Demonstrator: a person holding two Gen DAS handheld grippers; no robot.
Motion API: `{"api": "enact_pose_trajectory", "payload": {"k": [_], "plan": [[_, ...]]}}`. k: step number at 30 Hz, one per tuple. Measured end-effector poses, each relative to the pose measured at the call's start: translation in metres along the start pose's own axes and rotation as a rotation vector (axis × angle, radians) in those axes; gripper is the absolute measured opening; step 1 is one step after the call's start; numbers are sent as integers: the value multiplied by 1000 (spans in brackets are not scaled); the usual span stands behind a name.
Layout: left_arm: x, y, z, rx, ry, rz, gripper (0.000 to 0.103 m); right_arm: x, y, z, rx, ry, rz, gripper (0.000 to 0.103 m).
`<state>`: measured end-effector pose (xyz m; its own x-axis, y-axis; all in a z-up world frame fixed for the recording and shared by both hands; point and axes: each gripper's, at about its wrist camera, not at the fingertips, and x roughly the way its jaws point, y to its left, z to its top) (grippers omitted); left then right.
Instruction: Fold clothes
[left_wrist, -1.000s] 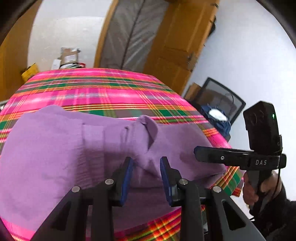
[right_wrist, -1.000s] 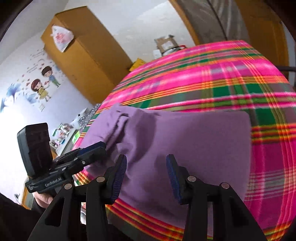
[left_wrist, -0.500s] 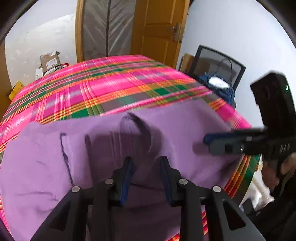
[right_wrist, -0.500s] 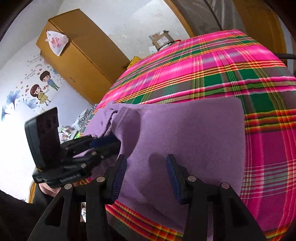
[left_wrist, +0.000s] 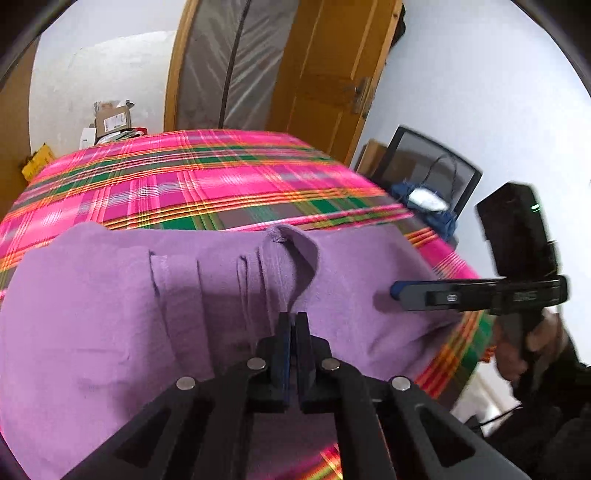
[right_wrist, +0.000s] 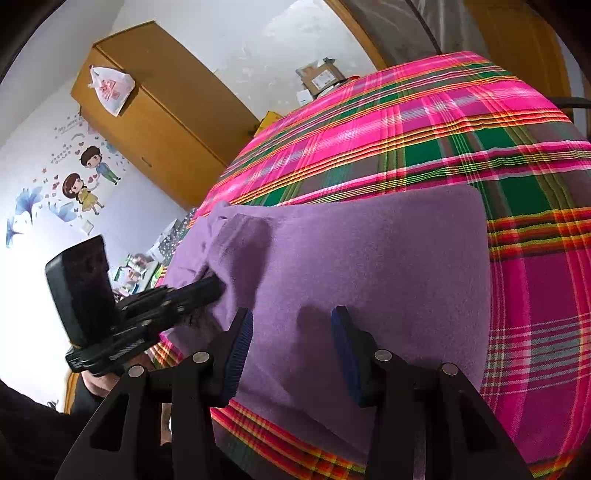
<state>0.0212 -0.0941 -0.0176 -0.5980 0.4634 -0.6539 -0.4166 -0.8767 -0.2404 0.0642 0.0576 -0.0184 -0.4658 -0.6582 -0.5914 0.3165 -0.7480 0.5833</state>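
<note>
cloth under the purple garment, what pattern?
Pink, green and orange plaid tablecloth; clearest in the right wrist view.

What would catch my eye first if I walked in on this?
The bright pink, green and orange plaid cloth covering the whole table, and the purple garment spread over its near edge. Next, two black hand-held grippers: the left gripper has shut on a rumpled fold of the garment near its collar, while the right gripper hovers open over the smooth part.

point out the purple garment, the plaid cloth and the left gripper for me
purple garment (right_wrist: 369, 266), right wrist view, flat middle of the fabric
plaid cloth (left_wrist: 207, 177), left wrist view, bare pink stretch beyond the garment
left gripper (left_wrist: 292, 321), left wrist view, tips of the closed fingers
</note>
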Motion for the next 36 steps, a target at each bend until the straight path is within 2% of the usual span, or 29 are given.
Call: {"api": "enact_pose_trajectory", "payload": {"k": [5, 9, 14, 18, 21, 24, 28, 29, 31, 36], "plan": [[-14, 8, -14, -42, -4, -13, 2, 1, 5, 2, -8, -1, -9, 46], [-19, 15, -19, -74, 0, 13, 1, -5, 11, 3, -49, -30, -40, 46], [-28, -1, 2, -56, -76, 2, 3, -15, 18, 2, -116, -83, -105, 46], [-2, -10, 23, -49, -30, 48, 23, -20, 19, 0, -147, -101, -151, 46], [24, -6, 28, -82, 38, 106, 23, -24, 17, -1, -143, -107, -149, 46], [32, -4, 27, -82, 51, 108, 23, -26, 12, -2, -134, -109, -160, 46], [43, 12, 22, -176, 100, 111, 23, -28, 3, -1, -111, -112, -162, 46], [42, 16, 20, -200, 100, 102, 21, -28, 2, -1, -109, -113, -160, 46], [38, 20, 18, -220, 74, 112, 0, -30, 0, -1, -104, -117, -157, 46], [31, 34, 13, -265, 60, 131, 0, -39, -6, 0, -91, -149, -165, 46]]}}
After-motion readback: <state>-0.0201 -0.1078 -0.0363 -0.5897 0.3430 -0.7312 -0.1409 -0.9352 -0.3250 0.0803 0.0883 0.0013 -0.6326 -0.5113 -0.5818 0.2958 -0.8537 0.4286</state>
